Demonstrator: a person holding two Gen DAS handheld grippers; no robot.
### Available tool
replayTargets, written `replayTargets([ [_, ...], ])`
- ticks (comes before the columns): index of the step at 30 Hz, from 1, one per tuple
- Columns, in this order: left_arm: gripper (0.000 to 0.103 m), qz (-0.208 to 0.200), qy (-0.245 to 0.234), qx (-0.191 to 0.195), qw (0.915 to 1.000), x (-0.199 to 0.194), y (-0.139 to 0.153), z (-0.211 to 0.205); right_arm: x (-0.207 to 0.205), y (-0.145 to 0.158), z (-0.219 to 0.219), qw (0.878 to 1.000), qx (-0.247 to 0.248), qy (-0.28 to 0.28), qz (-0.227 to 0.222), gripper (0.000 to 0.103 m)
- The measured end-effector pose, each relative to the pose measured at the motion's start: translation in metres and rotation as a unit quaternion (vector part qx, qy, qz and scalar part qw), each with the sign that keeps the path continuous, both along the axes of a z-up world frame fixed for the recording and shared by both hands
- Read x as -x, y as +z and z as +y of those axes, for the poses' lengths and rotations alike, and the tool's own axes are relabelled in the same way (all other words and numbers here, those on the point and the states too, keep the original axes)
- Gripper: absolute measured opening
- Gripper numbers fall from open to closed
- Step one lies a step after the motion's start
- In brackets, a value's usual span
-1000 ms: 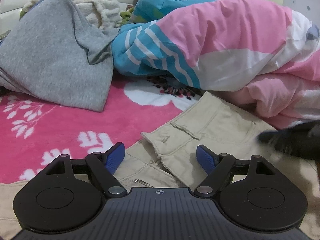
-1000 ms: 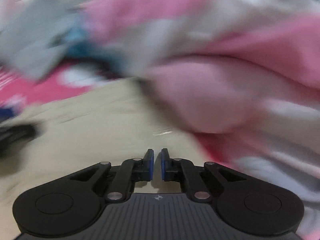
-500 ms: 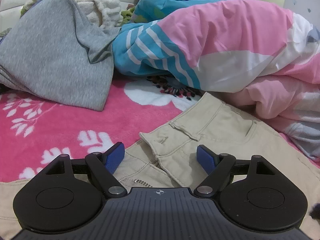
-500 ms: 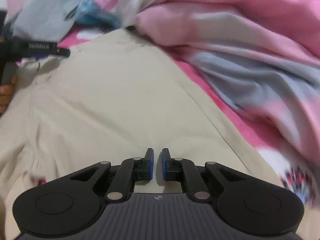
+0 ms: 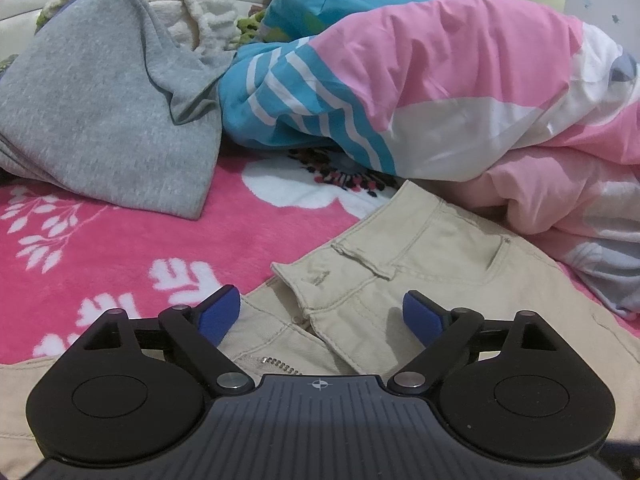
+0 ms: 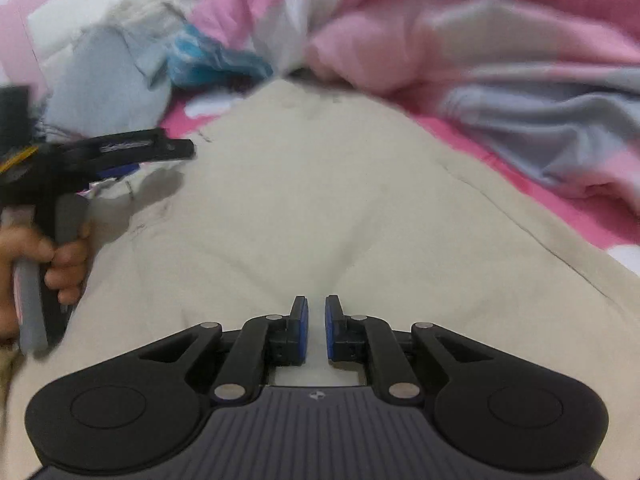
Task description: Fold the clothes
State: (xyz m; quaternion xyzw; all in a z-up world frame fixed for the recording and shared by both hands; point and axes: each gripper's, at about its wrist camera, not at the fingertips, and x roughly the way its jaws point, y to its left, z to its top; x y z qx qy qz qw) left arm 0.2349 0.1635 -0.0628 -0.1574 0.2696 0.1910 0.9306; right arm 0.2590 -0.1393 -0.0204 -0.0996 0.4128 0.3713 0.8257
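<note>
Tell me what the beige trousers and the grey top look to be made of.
Beige trousers: likely cotton twill, matte, with stitched seams, belt loops and a metal zip. Grey top: probably soft jersey knit, judging by its heathered, slightly fuzzy surface and limp drape.

Left tool sits low and level, its 2 blue pads spread wide apart. Right tool points forward, pads drawn nearly together with only a thin slit between them. A hand wraps the left tool's grey handle.
</note>
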Motion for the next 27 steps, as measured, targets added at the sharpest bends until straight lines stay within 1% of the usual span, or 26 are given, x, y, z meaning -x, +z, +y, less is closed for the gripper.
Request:
replayTargets([
  [3, 0.09, 0.0, 0.0, 0.0, 1.0, 0.0, 0.0, 0.0, 0.007, 0.006, -0.018, 0.999, 0.0, -0.025, 0.038, 0.009],
  [4, 0.09, 0.0, 0.0, 0.0, 1.0, 0.0, 0.0, 0.0, 0.007, 0.005, -0.019, 0.999, 0.001, -0.031, 0.042, 0.009],
  [9, 0.091, -0.004, 0.002, 0.002, 1.0, 0.001, -0.001, 0.0, 0.005, -0.004, -0.008, 0.998, 0.01, -0.051, 0.032, 0.01],
  [11, 0.091, -0.012, 0.016, -0.007, 0.9998, 0.004, 0.002, -0.002, 0.003, -0.007, -0.004, 0.998, 0.014, -0.06, 0.028, 0.01],
  [12, 0.091, -0.026, 0.023, -0.023, 0.9991, 0.008, 0.005, -0.005, 0.003, -0.009, -0.002, 0.998, 0.016, -0.064, 0.026, 0.01],
  [14, 0.097, -0.063, 0.034, -0.063, 0.9955, 0.017, 0.013, -0.013, 0.002, -0.013, 0.002, 0.997, 0.02, -0.072, 0.022, 0.011],
  [15, 0.097, -0.084, 0.028, -0.074, 0.9934, 0.022, 0.017, -0.018, 0.001, -0.015, 0.005, 0.997, 0.022, -0.076, 0.02, 0.011],
  [17, 0.098, -0.115, -0.005, -0.065, 0.9912, 0.029, 0.022, -0.025, 0.014, -0.018, -0.006, 0.997, 0.007, -0.083, 0.003, 0.012],
  [19, 0.099, -0.119, -0.061, -0.045, 0.9901, 0.029, 0.021, -0.037, 0.027, -0.011, -0.02, 0.995, 0.0, -0.097, 0.002, 0.014],
  [21, 0.099, -0.099, -0.113, -0.022, 0.9885, 0.024, 0.015, -0.048, 0.038, -0.003, -0.035, 0.993, -0.008, -0.114, 0.006, 0.017],
  [23, 0.099, -0.073, -0.164, -0.006, 0.9837, 0.018, 0.008, -0.062, 0.051, 0.012, -0.057, 0.989, -0.031, -0.146, 0.003, 0.017],
  [24, 0.099, -0.058, -0.182, -0.009, 0.9815, 0.015, 0.004, -0.069, 0.057, 0.019, -0.069, 0.985, -0.046, -0.165, -0.001, 0.02],
  [25, 0.099, -0.041, -0.19, -0.022, 0.9807, 0.012, -0.001, -0.077, 0.063, 0.027, -0.082, 0.981, -0.062, -0.184, -0.006, 0.023],
  [26, 0.099, -0.027, -0.191, -0.042, 0.9803, 0.011, -0.005, -0.085, 0.07, 0.035, -0.097, 0.975, -0.081, -0.209, -0.014, 0.03],
  [27, 0.099, -0.02, -0.191, -0.052, 0.9799, 0.01, -0.008, -0.088, 0.079, 0.042, -0.113, 0.967, -0.098, -0.236, -0.023, 0.037],
])
